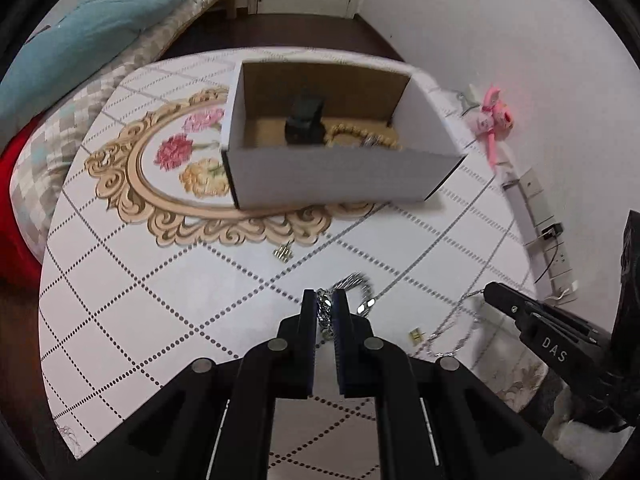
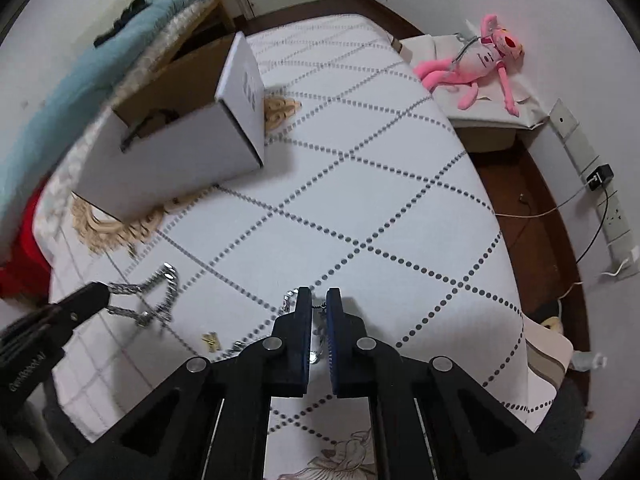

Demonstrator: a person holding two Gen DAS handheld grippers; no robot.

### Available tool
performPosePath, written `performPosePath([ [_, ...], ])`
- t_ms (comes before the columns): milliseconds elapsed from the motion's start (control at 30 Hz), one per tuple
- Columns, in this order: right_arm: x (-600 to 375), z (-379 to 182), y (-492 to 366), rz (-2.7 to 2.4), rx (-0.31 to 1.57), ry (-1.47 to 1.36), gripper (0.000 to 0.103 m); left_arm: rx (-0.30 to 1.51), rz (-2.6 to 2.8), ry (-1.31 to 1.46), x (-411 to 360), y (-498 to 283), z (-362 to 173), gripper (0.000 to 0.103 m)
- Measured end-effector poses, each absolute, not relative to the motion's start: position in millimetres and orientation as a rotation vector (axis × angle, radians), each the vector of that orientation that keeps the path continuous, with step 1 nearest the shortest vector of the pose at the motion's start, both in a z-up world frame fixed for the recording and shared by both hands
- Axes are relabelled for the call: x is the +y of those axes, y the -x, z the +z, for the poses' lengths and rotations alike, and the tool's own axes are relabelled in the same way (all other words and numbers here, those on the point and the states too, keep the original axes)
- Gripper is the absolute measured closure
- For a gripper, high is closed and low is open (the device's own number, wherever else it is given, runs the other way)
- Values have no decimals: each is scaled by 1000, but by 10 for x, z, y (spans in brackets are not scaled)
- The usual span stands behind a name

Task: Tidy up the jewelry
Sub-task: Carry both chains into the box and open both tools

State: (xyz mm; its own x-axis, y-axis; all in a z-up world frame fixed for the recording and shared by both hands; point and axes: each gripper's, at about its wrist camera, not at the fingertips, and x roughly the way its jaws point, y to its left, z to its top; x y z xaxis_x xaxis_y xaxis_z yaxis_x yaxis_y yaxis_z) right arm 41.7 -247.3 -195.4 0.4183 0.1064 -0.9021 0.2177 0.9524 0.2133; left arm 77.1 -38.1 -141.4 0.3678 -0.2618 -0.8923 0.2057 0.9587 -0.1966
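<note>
A white cardboard box [image 1: 340,176] stands on the table and holds a black object [image 1: 306,120] and a beaded bracelet [image 1: 352,134]. It also shows in the right wrist view [image 2: 176,152]. My left gripper [image 1: 325,300] is shut on a thick silver chain [image 1: 362,288], also seen in the right wrist view [image 2: 156,292]. My right gripper [image 2: 319,298] is shut on a thin silver chain [image 2: 318,330], which trails across the table in the left wrist view [image 1: 452,324]. Small gold pieces [image 1: 283,254] [image 1: 416,334] lie loose on the cloth.
The table wears a white cloth with a dotted diamond grid [image 2: 360,184] and a gold floral oval [image 1: 172,184]. A bed with a teal blanket [image 1: 100,28] is at left. A pink plush toy [image 2: 480,64] and a wall power strip [image 2: 616,216] are at right.
</note>
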Motion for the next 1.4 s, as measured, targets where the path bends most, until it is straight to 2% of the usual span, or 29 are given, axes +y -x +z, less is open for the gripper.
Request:
performPosePath([
  [400, -2477, -1089, -444, 68, 978, -408, 96, 1032, -377, 140, -309, -919, -648, 98],
  [733, -2298, -301, -1076, 181, 867, -361, 96, 927, -392, 134, -266, -1511, -44, 98],
  [967, -2064, -317, -1754, 208, 936, -280, 96, 999, -359, 95, -242, -2060, -298, 98],
  [1267, -1991, -799, -2393, 172, 1073, -224, 96, 1153, -330, 21, -272, -2440, -856, 98],
  [1400, -1983, -1012, -2529, 169, 1128, -195, 96, 1192, -283, 23, -246, -2495, -943, 96],
])
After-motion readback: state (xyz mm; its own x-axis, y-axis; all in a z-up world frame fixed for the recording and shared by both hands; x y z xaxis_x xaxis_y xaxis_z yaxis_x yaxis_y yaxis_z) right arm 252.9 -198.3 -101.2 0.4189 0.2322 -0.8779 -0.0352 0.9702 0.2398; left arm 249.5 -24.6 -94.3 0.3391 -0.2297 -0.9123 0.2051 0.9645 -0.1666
